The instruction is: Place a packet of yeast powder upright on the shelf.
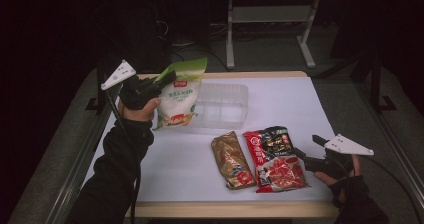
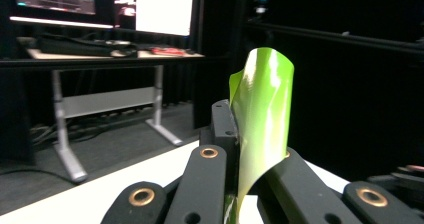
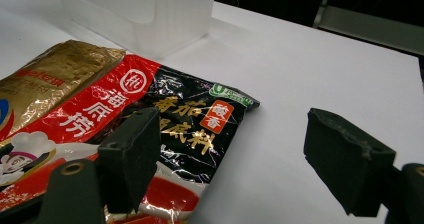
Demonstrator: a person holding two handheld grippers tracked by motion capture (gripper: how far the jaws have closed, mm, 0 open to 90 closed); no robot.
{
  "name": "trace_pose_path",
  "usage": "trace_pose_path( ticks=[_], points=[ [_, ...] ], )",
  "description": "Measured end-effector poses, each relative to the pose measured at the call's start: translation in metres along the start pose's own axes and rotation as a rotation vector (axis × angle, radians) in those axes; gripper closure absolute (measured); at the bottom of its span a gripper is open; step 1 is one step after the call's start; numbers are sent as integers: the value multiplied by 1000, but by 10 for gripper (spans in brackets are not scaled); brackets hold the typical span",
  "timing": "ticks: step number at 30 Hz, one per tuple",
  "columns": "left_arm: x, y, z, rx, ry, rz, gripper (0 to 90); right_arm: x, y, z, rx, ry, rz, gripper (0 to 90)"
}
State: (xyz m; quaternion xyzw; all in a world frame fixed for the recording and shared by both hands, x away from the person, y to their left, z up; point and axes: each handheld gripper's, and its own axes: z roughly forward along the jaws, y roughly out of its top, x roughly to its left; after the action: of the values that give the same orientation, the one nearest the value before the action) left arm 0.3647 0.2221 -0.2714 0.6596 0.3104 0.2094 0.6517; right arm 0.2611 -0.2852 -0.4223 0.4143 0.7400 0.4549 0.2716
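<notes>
A dim lab: white-topped table [image 1: 280,99], desk [image 2: 100,56] with lit monitors [image 2: 162,9] (screens unreadable).

Dark room, grey floor [image 1: 270,51], white-legged desk [image 2: 100,101] with monitors [image 2: 162,8].

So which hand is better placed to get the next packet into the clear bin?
Probably the left: its gripper is shut on the green-topped pouch, lifted beside the clear bin. The right gripper is open by the red packet.

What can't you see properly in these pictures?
- Green-and-white pouch: in the left gripper view its printed front is cut off; just the green top edge shows between the fingers.
- Gold packet: its small print is too small in the high view, and cut off by the edge in the right gripper view.
</notes>
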Motion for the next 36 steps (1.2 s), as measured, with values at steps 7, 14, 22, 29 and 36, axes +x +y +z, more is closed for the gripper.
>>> trace_pose_path(
  ticks=[7, 14, 22, 29, 36],
  points=[
    [10, -2, 33, 16, 49, -9, 898, 3, 1, 1, -18, 13, -16, 240],
    [14, -11, 67, 32, 104, 8, 898, 7, 3, -2, -42, 19, -43, 258],
    [18, -7, 92, 29, 157, 12, 898, 8, 3, 2, -26, 25, -64, 262],
    [29, -8, 102, 17, 196, -8, 898, 10, 1, 2, -26, 30, -68, 266],
    [36, -21, 113, 15, 210, -11, 897, 14, 3, 3, -25, 39, -85, 268]
  ],
)
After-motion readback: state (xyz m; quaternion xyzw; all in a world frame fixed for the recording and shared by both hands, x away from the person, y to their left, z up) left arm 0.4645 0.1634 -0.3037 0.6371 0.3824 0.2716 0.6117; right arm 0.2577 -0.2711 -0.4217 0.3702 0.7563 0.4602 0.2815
